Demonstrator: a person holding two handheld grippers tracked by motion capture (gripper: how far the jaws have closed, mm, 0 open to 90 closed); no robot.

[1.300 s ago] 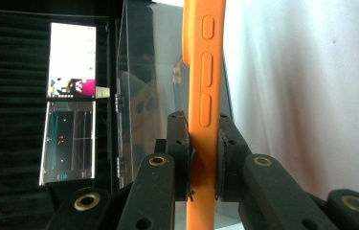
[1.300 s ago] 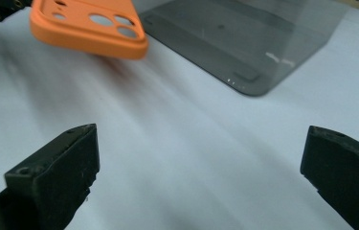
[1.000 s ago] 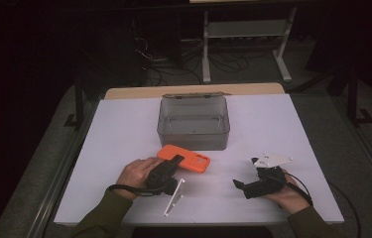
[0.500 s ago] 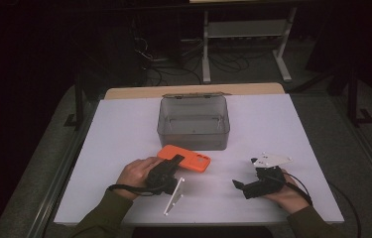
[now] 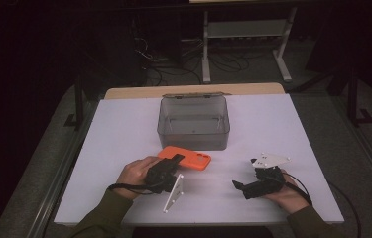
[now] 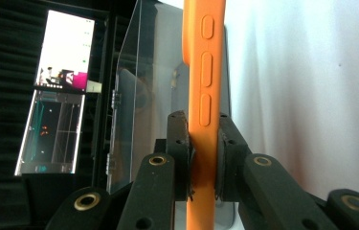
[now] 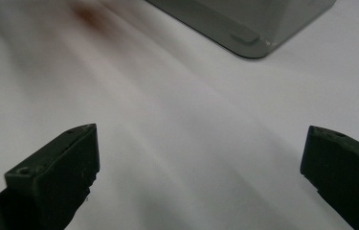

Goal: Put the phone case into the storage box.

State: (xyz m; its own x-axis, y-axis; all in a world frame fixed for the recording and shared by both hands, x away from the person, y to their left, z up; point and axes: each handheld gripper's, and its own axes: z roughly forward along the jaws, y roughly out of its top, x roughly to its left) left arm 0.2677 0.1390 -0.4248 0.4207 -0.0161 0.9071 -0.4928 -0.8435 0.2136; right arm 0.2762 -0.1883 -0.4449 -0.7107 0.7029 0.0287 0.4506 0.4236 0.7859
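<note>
— Left gripper?
— Jaws clamped on the edge of an orange phone case, pads either side by its buttons; the case lies on the white table, just in front of the clear box.
— Right gripper?
— Jaws spread wide, nothing between them, low over bare table, well right of the case; box corner beyond.
</note>
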